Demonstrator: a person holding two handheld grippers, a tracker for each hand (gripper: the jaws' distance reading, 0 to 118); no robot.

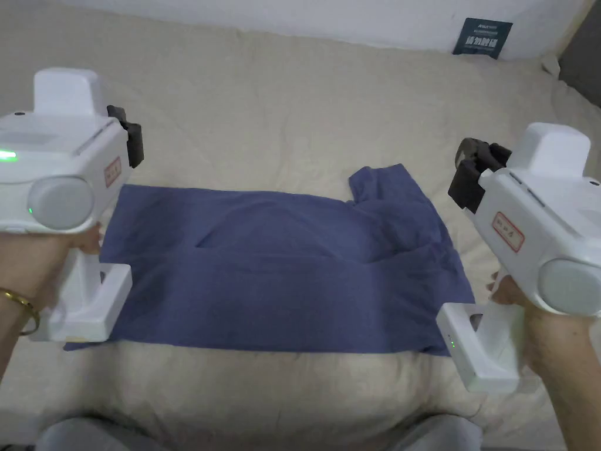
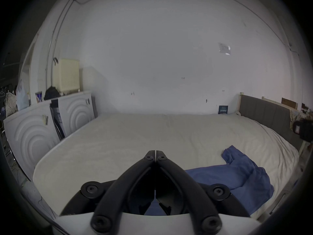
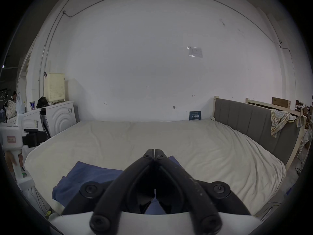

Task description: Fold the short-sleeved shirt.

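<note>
A blue short-sleeved shirt (image 1: 282, 270) lies folded lengthwise on the bed's near part, one sleeve (image 1: 384, 182) sticking out toward the far right. The left gripper (image 1: 132, 141) is held above the shirt's left end, its jaws pressed together with nothing between them (image 2: 155, 152). Off the shirt's right edge hovers the right gripper (image 1: 472, 170), also shut and empty (image 3: 155, 150). The shirt (image 2: 237, 172) shows to the right of the left jaws, and the shirt (image 3: 88, 177) lies behind and left of the right jaws.
A cream sheet covers the bed (image 1: 264, 117), which runs to a white wall. A dark card (image 1: 482, 36) leans at the far right. A grey headboard (image 3: 250, 120) stands on the right, with white panels (image 2: 33, 128) on the left.
</note>
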